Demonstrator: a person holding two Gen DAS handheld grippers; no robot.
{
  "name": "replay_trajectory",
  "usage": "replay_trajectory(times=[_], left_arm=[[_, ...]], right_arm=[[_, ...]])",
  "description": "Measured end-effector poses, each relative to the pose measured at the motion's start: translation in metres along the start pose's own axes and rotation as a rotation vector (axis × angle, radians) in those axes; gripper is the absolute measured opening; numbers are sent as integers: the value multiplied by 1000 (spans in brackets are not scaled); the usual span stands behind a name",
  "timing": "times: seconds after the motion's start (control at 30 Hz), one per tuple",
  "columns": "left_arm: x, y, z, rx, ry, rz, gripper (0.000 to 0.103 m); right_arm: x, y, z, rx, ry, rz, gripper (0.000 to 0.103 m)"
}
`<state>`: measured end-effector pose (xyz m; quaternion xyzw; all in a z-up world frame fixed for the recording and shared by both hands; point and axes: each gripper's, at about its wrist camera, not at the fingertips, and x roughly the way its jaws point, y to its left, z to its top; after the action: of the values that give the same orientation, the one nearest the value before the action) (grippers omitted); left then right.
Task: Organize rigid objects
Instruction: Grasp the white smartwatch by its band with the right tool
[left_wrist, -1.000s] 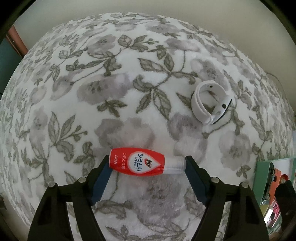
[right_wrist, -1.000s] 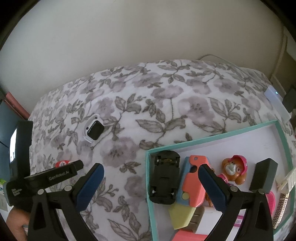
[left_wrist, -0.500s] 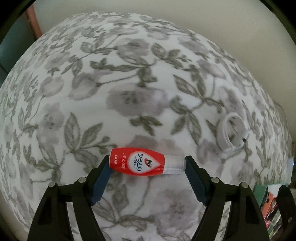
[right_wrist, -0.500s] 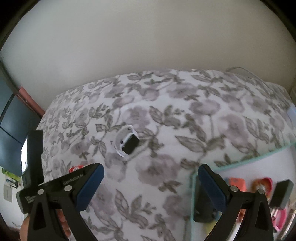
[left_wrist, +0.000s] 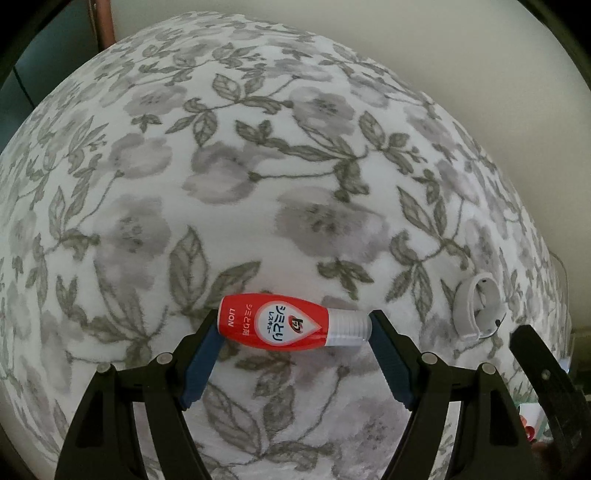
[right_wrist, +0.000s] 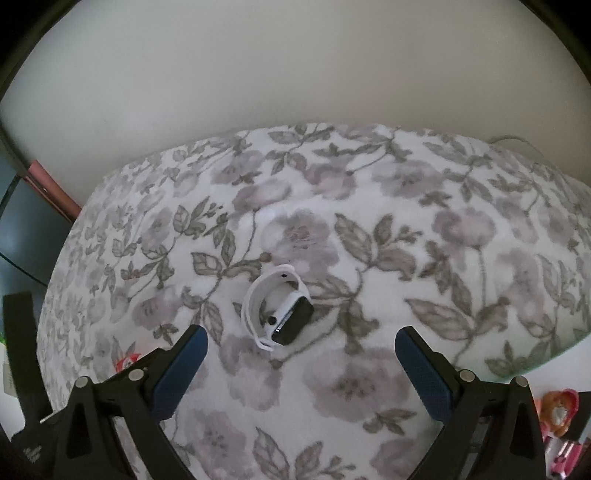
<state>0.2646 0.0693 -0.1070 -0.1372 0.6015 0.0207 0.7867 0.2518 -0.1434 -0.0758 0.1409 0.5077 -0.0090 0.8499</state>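
Bottle (left_wrist: 291, 322), red with a clear cap, is sitting crosswise between the pads of the left gripper (left_wrist: 293, 325), its long axis running from nine to three o'clock across the left wrist view; the red base is pressing against the pad at nine o'clock and the cap against the pad at three, so the jaws are clamping it end to end above the floral cloth (left_wrist: 258, 166); no tray is showing plainly in this view, only a sliver of clutter at the lower right edge.

Moving rightward, the watch (left_wrist: 478, 308) is lying on the cloth at about three o'clock from the bottle, well apart from it; in the right wrist view the same watch (right_wrist: 279, 310) is lying ahead of the right gripper (right_wrist: 301, 345), at roughly eleven o'clock from the midpoint of its jaws, nearer the left pad than the right; its white band is curling into a loop standing on edge, with the dark face turned toward five o'clock; the loop's long axis is running from about twelve to six.

The right gripper is standing wide with nothing between its pads, and judging by the layout it is the nearer one for the watch; the likely next reach is forward and slightly toward ten o'clock; at the far right, a pale tray corner (right_wrist: 554, 373) with toys (right_wrist: 557, 406) is showing at four o'clock, probably the drop place.
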Motion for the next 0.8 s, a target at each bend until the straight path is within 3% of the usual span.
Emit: replay_trajectory(times=[0.33, 0.8], left_arm=[[1, 24, 2, -14, -8, 5, 79], [-1, 33, 3, -31, -13, -11, 79]], right_arm=[[28, 14, 3, -49, 31, -64, 99], [46, 31, 1, -80, 35, -112, 73]])
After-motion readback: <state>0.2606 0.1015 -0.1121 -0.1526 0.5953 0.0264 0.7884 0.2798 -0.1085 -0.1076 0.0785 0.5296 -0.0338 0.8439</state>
